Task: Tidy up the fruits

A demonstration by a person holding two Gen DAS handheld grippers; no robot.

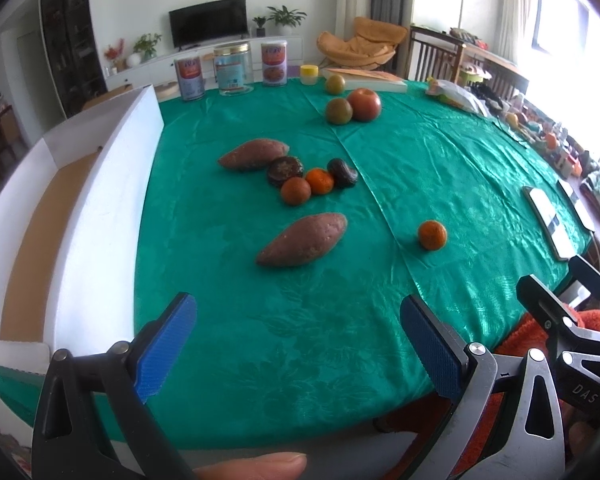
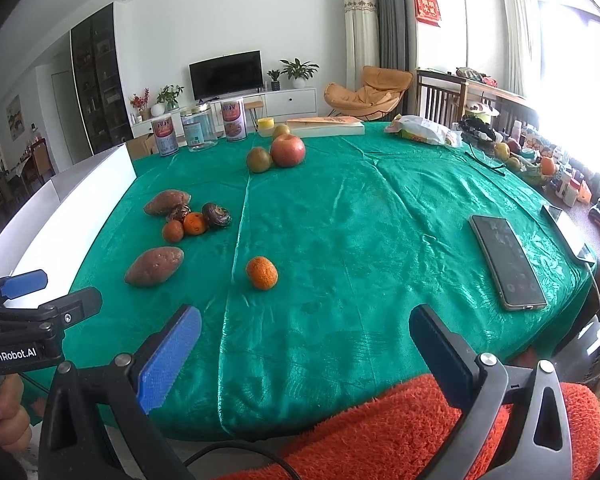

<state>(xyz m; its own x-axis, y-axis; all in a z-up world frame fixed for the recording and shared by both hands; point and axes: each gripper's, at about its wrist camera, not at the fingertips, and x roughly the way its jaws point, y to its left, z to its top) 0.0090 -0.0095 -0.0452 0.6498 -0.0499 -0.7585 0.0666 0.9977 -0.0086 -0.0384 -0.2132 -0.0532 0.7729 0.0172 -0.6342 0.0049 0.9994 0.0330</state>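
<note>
Box (image 1: 100, 184) holds no fruit; oranges (image 1: 307, 186) outside.

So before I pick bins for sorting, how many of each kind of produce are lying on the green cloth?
Sweet potatoes: 2
Small oranges: 3
Dark wrinkled fruits: 2
Red apple: 1
Green-brown round fruits: 2
Total: 10

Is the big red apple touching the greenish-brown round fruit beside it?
Touching: the right wrist view shows the red apple pressed against the greenish-brown fruit, no cloth between.
</note>
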